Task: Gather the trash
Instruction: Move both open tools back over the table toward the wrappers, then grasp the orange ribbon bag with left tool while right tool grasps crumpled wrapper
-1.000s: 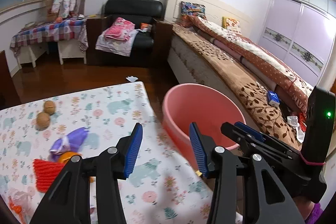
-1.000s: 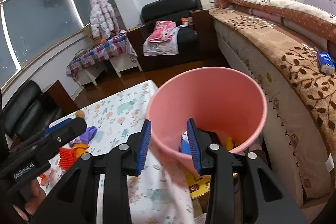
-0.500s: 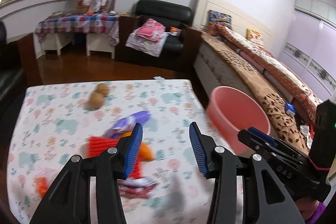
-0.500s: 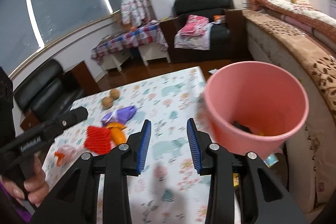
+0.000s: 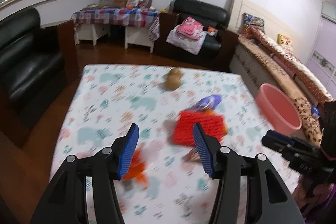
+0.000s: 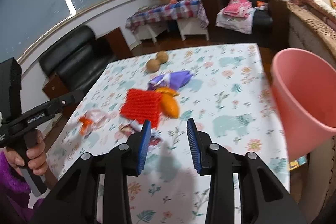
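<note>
Both grippers over the table (image 6: 241,85), pointed down at the litter, nothing held in either. Left gripper (image 5: 166,149): jaws wide, just been opening further, only air between them. Right gripper (image 6: 169,144): jaws part open, narrower than the left, empty too. Trash clustered mid-table: red ridged piece (image 6: 142,105) lying flat, orange peel (image 6: 170,105) touching its far-right edge, purple wrapper (image 6: 172,80) just behind that. Small crumpled wrapper (image 6: 128,128) near the right gripper's left pad; pale bag with orange scrap (image 6: 90,119) nearer the left edge. In the left view, an orange scrap (image 5: 136,169) partly hidden behind the left pad. Two brown round things (image 6: 157,61) further back, touching each other; fruit or nuts, cannot tell, and trash or not unclear. Pink bin (image 6: 302,93) off the table's right edge, contents hidden from here. Judgement: reach phase, next pick not yet committed. Risks: both views motion-blurred, so aim likely loose; a fast descent could nudge light wrappers aside rather than straddle them. Red piece flat and broad, so pads may skid over it or take only an edge and drop it on the way across. Peel overlapping red piece: grabbing one could drag the other, possibly off the table. Both grippers closing on the same cluster, collision possible. Bin beside the table, not under it; a release short of the rim puts trash on the floor.
</note>
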`<action>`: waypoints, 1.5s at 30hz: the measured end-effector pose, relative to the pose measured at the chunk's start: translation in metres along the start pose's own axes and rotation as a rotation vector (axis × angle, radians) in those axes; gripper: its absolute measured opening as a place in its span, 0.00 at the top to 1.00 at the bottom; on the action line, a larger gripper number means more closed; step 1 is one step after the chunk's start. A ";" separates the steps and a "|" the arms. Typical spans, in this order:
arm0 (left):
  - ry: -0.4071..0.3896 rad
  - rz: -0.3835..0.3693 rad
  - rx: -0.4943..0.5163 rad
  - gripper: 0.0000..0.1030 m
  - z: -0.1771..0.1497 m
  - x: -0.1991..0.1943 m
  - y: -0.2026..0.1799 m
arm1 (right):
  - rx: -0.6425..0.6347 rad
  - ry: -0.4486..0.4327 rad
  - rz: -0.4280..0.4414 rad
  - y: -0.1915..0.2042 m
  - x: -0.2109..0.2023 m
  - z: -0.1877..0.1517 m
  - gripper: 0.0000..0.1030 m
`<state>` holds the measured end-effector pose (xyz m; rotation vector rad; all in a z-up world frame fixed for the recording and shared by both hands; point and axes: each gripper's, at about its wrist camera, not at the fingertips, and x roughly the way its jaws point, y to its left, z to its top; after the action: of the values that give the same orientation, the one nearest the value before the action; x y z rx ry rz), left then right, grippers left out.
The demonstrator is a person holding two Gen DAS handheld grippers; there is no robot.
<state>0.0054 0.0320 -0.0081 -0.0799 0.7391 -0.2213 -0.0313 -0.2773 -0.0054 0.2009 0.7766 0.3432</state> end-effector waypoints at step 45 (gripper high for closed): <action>0.089 -0.034 -0.069 0.68 -0.024 0.016 0.023 | -0.105 0.237 0.093 0.031 0.072 -0.004 0.88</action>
<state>0.0039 0.0507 -0.0398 -0.1488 0.8349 -0.2325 0.0066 -0.2217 -0.0454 0.0983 0.9821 0.5008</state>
